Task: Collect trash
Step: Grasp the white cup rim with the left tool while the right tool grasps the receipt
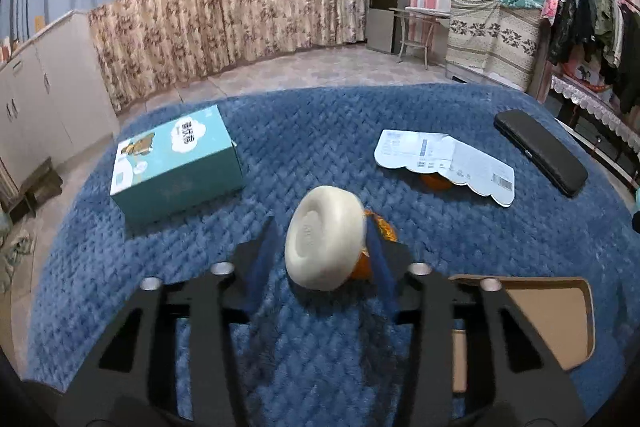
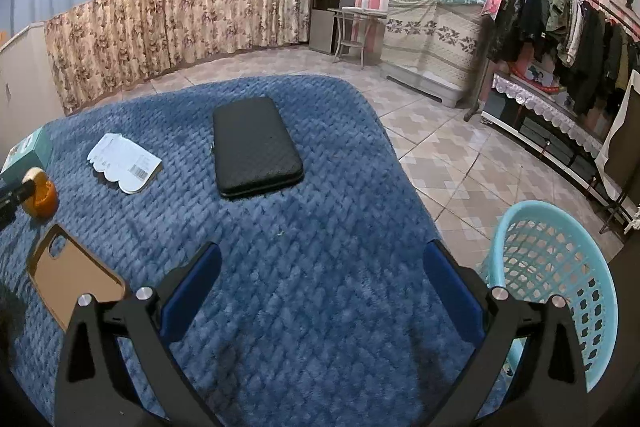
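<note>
White soap (image 1: 326, 239) was pinched by the left hand-held gripper (image 1: 326, 247); it should be held tight, while the right hand-held gripper (image 2: 320, 291) was spread.

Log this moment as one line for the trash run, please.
left tongs: shut on white soap bar, orange wrapper behind | right tongs: open over blue blanket | basket: at right
</note>
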Available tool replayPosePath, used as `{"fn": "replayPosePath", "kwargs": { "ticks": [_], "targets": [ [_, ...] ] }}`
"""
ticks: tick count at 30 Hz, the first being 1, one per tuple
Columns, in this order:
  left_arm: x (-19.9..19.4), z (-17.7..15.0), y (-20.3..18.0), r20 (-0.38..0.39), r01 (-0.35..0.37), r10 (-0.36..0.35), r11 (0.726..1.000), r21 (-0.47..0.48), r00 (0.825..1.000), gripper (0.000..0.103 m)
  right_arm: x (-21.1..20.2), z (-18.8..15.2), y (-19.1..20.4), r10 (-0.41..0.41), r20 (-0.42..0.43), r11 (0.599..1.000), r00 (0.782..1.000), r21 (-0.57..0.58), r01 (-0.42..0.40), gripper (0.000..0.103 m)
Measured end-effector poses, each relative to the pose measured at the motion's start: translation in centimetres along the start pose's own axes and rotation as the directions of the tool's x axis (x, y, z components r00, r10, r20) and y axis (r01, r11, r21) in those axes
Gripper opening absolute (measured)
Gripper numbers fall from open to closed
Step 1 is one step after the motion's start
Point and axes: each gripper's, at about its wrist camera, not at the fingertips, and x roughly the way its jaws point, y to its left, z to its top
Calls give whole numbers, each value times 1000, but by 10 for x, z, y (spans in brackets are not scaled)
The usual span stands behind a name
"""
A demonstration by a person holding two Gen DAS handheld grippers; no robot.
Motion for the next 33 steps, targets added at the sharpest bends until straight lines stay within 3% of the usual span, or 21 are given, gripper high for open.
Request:
{"fn": "replayPosePath", "kwargs": {
  "ticks": [1,9,18,23,33],
  "targets": [
    [2,-1,0,-14,21,-21,1000,2,1000,25,0,-1,2,3,-2,1000,1000,-5,-3,99],
    [-6,-2,20,30,13,-11,998,-59,999,20,-1,-6,23,23,-7,997,1000,-75,-23,99],
    [-15,3,46,95,-136,147,984,-119,985,16,4,15,54,185,-15,981,983,-59,-186,99],
    [-10,-2,55,88,-125,139,981,-149,986,16,27,26,100,245,-58,952,968,-175,-251,99],
    [2,-5,65,55,-88,101,976,-197,993,16,77,60,169,334,-171,853,927,-363,-374,99]
  ]
}}
